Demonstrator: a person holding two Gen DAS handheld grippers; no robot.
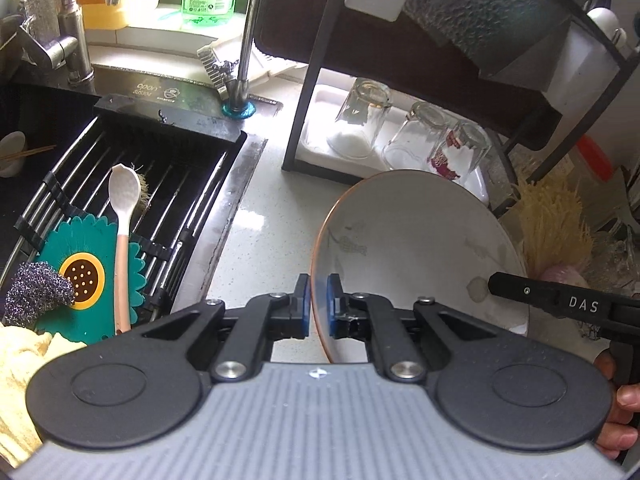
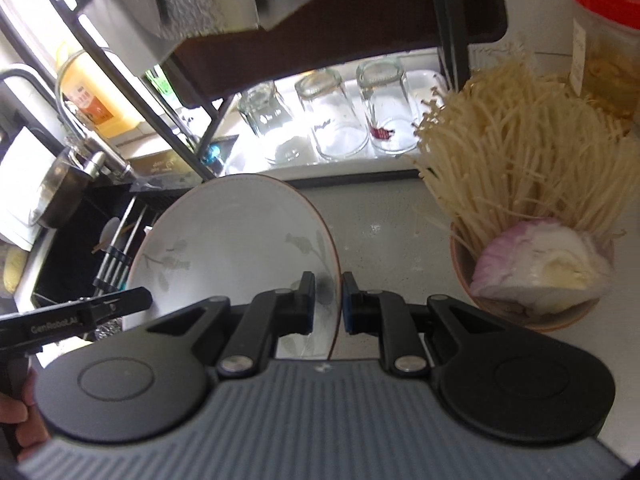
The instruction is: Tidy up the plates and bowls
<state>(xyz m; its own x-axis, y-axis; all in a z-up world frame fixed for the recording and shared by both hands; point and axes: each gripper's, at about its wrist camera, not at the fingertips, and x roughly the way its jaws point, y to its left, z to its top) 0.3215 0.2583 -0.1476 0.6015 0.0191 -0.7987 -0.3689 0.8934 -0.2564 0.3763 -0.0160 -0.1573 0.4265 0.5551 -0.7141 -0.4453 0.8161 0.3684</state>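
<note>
you've got white floral plate (image 1: 420, 248) pinched at opposite rims, left gripper (image 1: 318, 304) and right gripper (image 2: 327, 304) both clamped narrow on it, plate tilted above countertop (image 1: 264, 220). lift evenly, watch upturned glasses (image 2: 340, 120) under dish rack (image 2: 448, 32).

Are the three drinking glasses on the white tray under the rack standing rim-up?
No: in the right wrist view all three glasses stand upside down on the white tray, rims down and bases up.
</note>
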